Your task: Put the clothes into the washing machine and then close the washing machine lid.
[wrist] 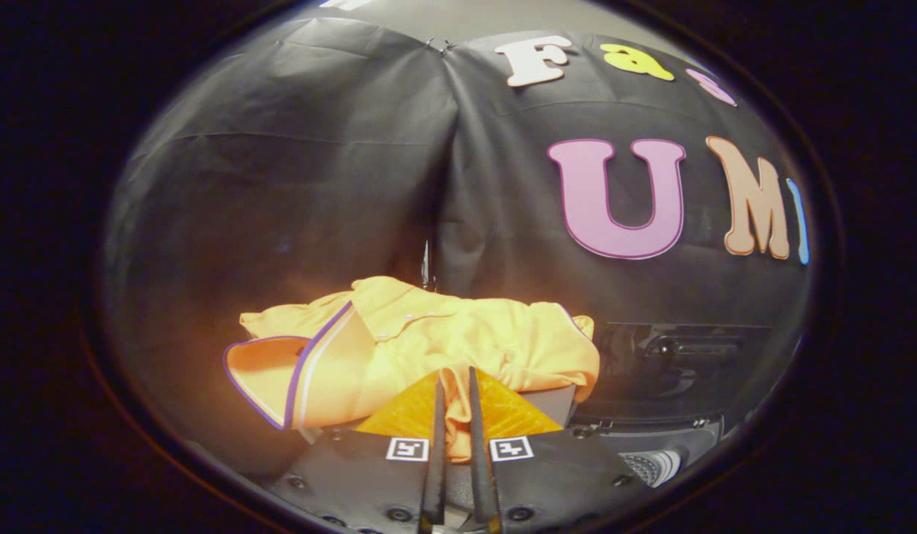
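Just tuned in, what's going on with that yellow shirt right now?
The handheld gripper is closed on a fold of the yellow shirt, both fingers pinching the cloth between them. The shirt, with its purple-trimmed sleeve spread to one side, hangs bunched just ahead of the fingers against the black cloth wall. A dark machine sits beyond and to the side; the shirt isn't in it yet.

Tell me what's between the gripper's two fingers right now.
In the gripper view, a fold of the orange shirt with purple-and-white trim is pinched between the fingers of the gripper; nothing else lies there.
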Available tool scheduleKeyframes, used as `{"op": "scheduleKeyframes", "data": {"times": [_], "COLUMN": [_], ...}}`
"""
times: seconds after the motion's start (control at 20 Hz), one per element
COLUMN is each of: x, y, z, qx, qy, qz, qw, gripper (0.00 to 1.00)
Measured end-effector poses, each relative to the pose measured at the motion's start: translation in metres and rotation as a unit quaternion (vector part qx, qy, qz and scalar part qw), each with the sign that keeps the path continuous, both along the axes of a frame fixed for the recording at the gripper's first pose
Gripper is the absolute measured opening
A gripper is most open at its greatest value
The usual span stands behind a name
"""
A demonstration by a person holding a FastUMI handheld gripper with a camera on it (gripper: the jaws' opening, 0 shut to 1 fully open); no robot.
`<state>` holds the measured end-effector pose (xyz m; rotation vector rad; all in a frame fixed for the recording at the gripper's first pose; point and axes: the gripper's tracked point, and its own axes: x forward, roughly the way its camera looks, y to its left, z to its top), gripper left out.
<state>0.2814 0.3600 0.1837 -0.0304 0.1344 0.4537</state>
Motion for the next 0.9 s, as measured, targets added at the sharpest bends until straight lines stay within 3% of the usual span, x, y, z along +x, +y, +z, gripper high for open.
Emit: {"op": "scheduleKeyframes", "data": {"times": [0.15,0.25,0.4,0.55,0.9], "x": [0.001,-0.011,0.012,0.024,0.043], "y": [-0.011,-0.036,-0.063,-0.123,-0.271], "z": [0.001,0.005,0.007,0.012,0.015], "qx": [0.019,0.028,0.052,0.032,-0.042], "qy": [0.009,0.002,0.014,-0.001,-0.031], "qz": [-0.026,-0.057,-0.081,-0.143,-0.311], "qw": [0.999,0.998,0.995,0.989,0.949], "gripper": [0.15,0.08,0.00,0.01,0.01]}}
